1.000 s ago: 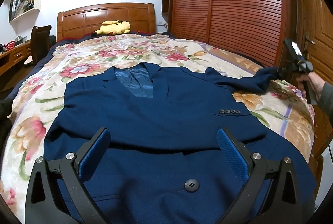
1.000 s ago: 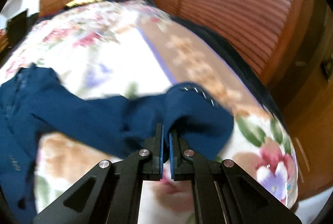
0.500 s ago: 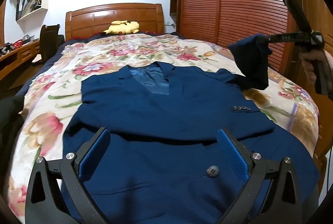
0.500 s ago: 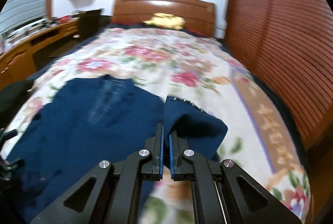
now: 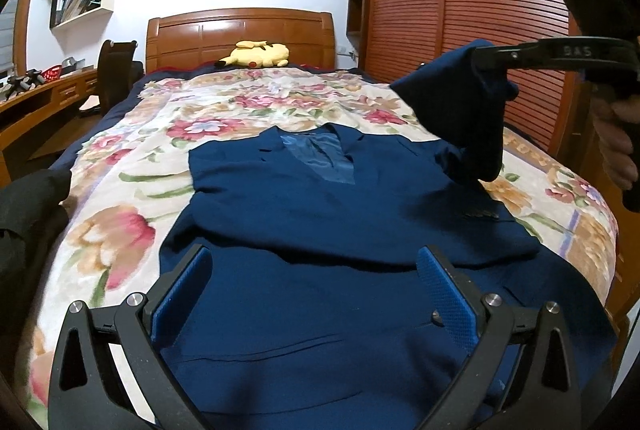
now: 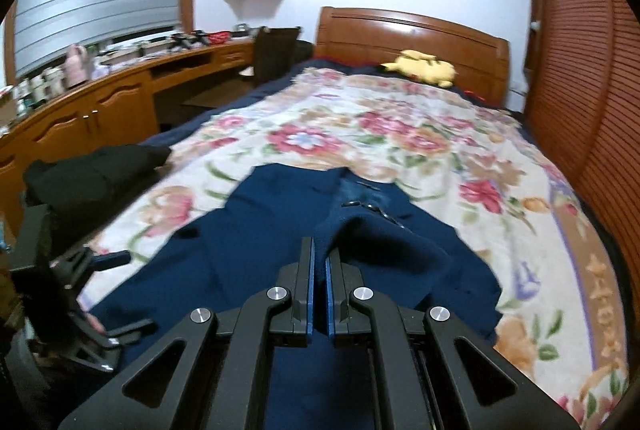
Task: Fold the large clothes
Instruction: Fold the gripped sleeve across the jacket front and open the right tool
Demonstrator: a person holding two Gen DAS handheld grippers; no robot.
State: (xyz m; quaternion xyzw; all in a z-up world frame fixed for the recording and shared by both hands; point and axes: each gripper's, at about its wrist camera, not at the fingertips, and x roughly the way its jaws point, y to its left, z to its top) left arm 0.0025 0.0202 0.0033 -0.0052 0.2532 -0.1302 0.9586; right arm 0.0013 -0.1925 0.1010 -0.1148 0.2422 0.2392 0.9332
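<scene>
So since a second ago the right gripper (image 6: 318, 262) has swung the sleeve (image 5: 460, 110) up off the bedspread (image 5: 132, 158) at the right edge and carried it in over the jacket (image 5: 320, 230); in the left wrist view that gripper now sits way up in the upper right of the frame, with the sleeve hanging down from it in a dark blue bundle. A bit of the person's hand (image 5: 618, 146) shows at the right edge, wrapped around the handle.

Right jaws are pinched together on the sleeve's cuff end, blue pads with just the cloth between them, dead centre in the right wrist view. A row of cuff buttons (image 6: 376, 210) sits just above the fingertips.

The left gripper (image 5: 316, 290) is at the bottom centre of its own frame, jaws spread wide apart, nothing between the pads. It hovers over the lower front of the jacket; can't tell if it touches the fabric.

The jacket lies flat, front up, in the middle of the floral bedspread, collar toward the headboard (image 5: 240, 34) at the top, the other sleeve folded across the chest.
</scene>
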